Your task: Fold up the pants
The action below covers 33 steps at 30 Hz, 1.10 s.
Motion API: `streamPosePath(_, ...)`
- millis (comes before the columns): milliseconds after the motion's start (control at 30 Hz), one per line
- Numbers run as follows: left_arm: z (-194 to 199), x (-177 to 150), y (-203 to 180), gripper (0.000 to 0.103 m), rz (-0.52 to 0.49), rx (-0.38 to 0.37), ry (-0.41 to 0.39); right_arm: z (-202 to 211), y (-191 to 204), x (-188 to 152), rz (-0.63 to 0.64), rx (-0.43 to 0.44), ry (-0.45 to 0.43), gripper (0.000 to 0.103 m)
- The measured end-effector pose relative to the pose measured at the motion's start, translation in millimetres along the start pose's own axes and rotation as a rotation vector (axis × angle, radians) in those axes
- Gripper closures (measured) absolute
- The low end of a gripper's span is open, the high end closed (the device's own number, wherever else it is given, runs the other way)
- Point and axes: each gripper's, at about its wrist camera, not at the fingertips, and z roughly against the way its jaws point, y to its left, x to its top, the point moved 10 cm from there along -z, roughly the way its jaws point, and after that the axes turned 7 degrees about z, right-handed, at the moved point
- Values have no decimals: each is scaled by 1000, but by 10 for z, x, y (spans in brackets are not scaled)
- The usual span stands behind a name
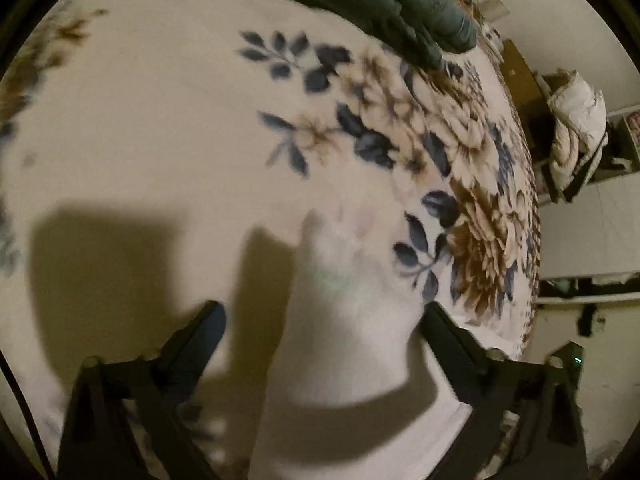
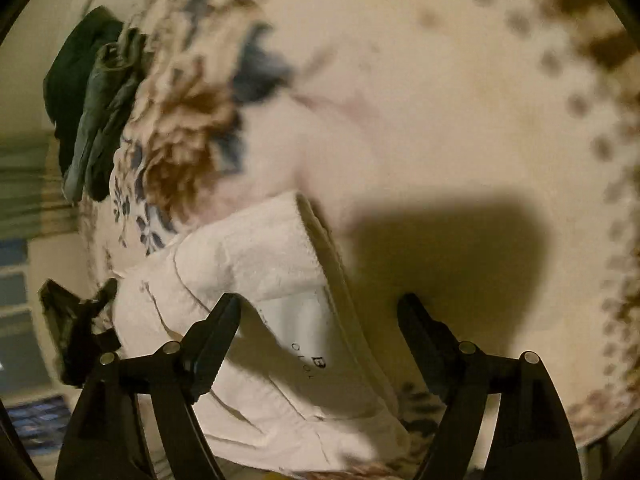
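The white pants [image 2: 256, 264] lie on a cream floral bedspread [image 2: 440, 128], waistband and inner label toward my right gripper. My right gripper [image 2: 320, 312] is open, jaws wide apart, just above the waistband, holding nothing. In the left wrist view a blurred white part of the pants [image 1: 348, 320] lies between the spread jaws of my left gripper [image 1: 324, 316], which is open and not closed on it. The left gripper also shows in the right wrist view [image 2: 80, 320] at the far left beside the pants.
A pile of dark green clothing [image 1: 404, 4] sits at the far edge of the bed; it also shows in the right wrist view [image 2: 92, 108]. The bed's edge [image 1: 528, 240] runs along the right, with shelves and a white bundle [image 1: 576, 132] beyond.
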Motion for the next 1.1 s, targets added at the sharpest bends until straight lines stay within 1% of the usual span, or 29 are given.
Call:
streamPosePath(33, -20, 32, -28, 60, -12, -22, -2, -39, -8, 32, -10, 13, 4, 22)
streamPosePath(67, -39, 45, -38, 69, -20, -32, 9, -32, 21, 72, -2, 32, -11, 28)
streamPosePath(100, -41, 63, -29, 71, -18, -37, 10, -11, 88, 100, 25, 45, -29, 69)
streamPosePath(133, -45, 71, -5, 72, -7, -52, 15, 29, 157, 113, 53, 56, -34, 79)
streamPosePath(167, -60, 78, 71, 73, 19, -51, 21, 92, 266, 138, 91, 50, -51, 82)
streamPosePath(200, -69, 92, 155, 74, 49, -55, 24, 157, 364, 152, 130, 47, -67, 88)
streamPosePath(267, -84, 136, 330, 76, 156, -127, 37, 305, 626, 193, 211, 42, -111, 89)
streamPosePath(300, -90, 150, 395, 76, 201, -157, 41, 345, 669, 224, 236, 27, -126, 91)
streamPosePath(367, -91, 138, 416, 76, 239, -187, 45, 266, 717, 335, 267, -32, -118, 91)
streamPosePath(400, -74, 123, 393, 75, 230, -177, 44, 199, 704, 342, 288, -62, -91, 89)
streamPosePath(467, -6, 78, 317, 71, 208, -154, 50, 71, 597, 291, 279, -85, 6, 72)
streamPosePath(500, 49, 49, 275, 65, 199, -137, 60, 96, 517, 264, 255, -79, 23, 58)
streamPosePath(533, 141, 22, 223, 59, 182, -130, 57, 148, 469, 242, 231, -57, 17, 41)
streamPosePath(567, 236, 15, 207, 40, 171, -126, 43, 227, 410, 201, 202, -20, 3, 32)
streamPosePath(600, 335, -8, 184, 16, 154, -111, 16, 273, 363, 158, 180, 2, -2, 20)
streamPosePath(633, 450, -28, 151, 7, 127, -108, -27, 295, 266, 66, 140, 23, 6, 18)
streamPosePath(667, 533, -64, 124, 1, 106, -115, -60, 257, 163, -42, 103, 26, 35, 18)
streamPosePath(700, 584, -113, 94, 1, 92, -125, -75, 155, 56, -158, 65, 21, 80, 18)
streamPosePath(733, 587, -177, 72, 1, 84, -136, -69, 37, -61, -280, 16, 12, 136, 18)
streamPosePath(767, 527, -228, 65, 1, 84, -135, -50, -83, -113, -413, -56, 72, 166, 18)
streamPosePath(800, 435, -311, 83, 1, 87, -128, -21, -139, -73, -455, -86, 144, 158, 25)
streamPosePath(833, 358, -351, 125, 1, 93, -117, -2, -177, -8, -479, -102, 210, 135, 42)
streamPosePath(867, 249, -399, 163, 1, 95, -88, 16, -170, 36, -452, -94, 219, 90, 50)
streamPosePath(900, 145, -446, 237, 1, 93, -44, 24, -145, 54, -416, -79, 205, 65, 61)
streamPosePath(933, 70, -477, 305, 0, 90, -23, 24, -109, 67, -360, -61, 181, 32, 66)
streamPosePath(1000, 1, -490, 338, 0, 64, -32, 25, -39, 13, -261, -57, 146, -24, 68)
streamPosePath(1033, 24, -490, 333, 0, 55, -28, 25, -50, 7, -248, -50, 137, -24, 67)
streamPosePath(1067, 52, -488, 318, 0, 54, -25, 22, -58, 22, -246, -39, 147, -21, 64)
streamPosePath(1100, 87, -486, 300, 0, 58, -28, 18, -4, -3, -275, -44, 169, -12, 57)
